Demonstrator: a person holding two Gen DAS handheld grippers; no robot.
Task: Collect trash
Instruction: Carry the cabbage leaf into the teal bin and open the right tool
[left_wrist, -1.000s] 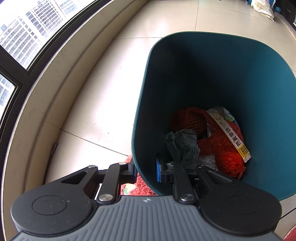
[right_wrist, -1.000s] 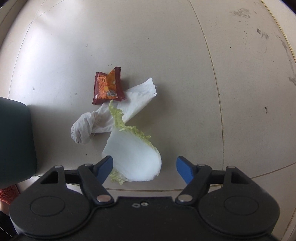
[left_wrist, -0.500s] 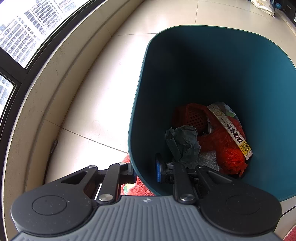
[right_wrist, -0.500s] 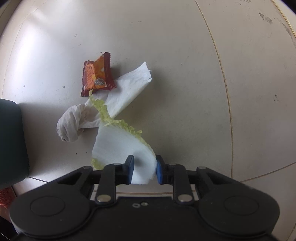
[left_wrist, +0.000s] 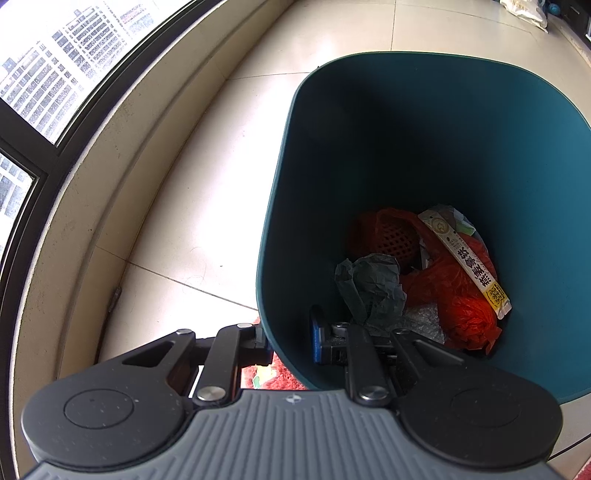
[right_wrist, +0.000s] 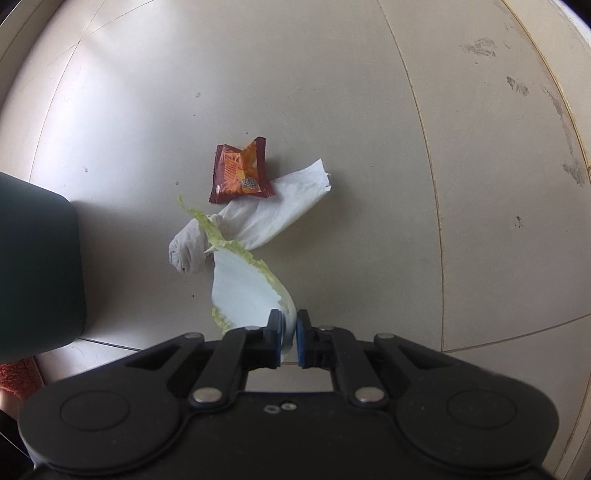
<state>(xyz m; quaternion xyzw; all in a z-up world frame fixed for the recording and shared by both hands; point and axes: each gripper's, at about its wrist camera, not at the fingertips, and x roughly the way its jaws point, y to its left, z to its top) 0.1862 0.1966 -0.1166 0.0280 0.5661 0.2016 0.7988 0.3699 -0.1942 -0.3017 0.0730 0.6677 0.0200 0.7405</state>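
Pale floor tiles (right_wrist: 369, 110) fill my view. My right gripper (right_wrist: 289, 334) has just been closing and now pinches the white, green-edged cabbage leaf (right_wrist: 243, 284), beside a crumpled white tissue (right_wrist: 266, 214) and a red-orange snack wrapper (right_wrist: 240, 175). My left gripper (left_wrist: 290, 338) clamps the rim of the dark teal plastic bin (left_wrist: 461, 140), which holds red bags.

Your left tongs (left_wrist: 290, 341) clamp the near wall of the teal bin (left_wrist: 461, 122); inside lie red bags (left_wrist: 461, 299) and crumpled dark paper (left_wrist: 373, 288).
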